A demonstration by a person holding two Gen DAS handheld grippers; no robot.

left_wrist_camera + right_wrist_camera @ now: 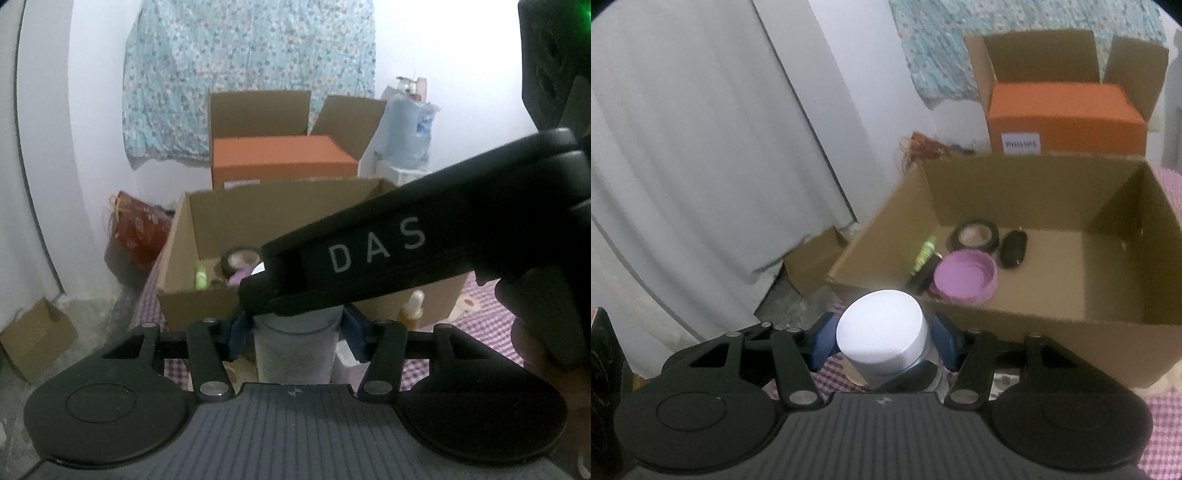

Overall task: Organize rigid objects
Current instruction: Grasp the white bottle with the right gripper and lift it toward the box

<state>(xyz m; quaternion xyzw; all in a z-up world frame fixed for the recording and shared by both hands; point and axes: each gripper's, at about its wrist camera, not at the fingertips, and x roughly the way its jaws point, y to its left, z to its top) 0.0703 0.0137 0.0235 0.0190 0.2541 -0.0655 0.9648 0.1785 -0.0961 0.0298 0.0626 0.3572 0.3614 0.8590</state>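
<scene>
Both claws close on one object: a grey jar (295, 350) with a white lid (881, 328). Left claw (295, 332) has its blue pads (240, 332) against the jar's body; right claw (882, 339) clamps the lid from either side, reaching across the left wrist view as a black bar lettered "DAS" (376, 247). A hand (535, 325) shows dimly at the right edge there. The jar sits just in front of the open cardboard box (1015, 332), above a purple-checked cloth (831, 369). Inside the box, toward its left end: a purple bowl (966, 275), a dark roll of tape (973, 236), a black oval item (1014, 247), a small green tube (925, 253), and a black stick-shaped item (923, 277). Behind it stands an orange box (1067, 118) in a second carton, its white label bearing blue lettering too blurred to be sure of. Floral fabric (251, 74) hangs on the wall. A small amber bottle (412, 310) stands by the box's front wall.
</scene>
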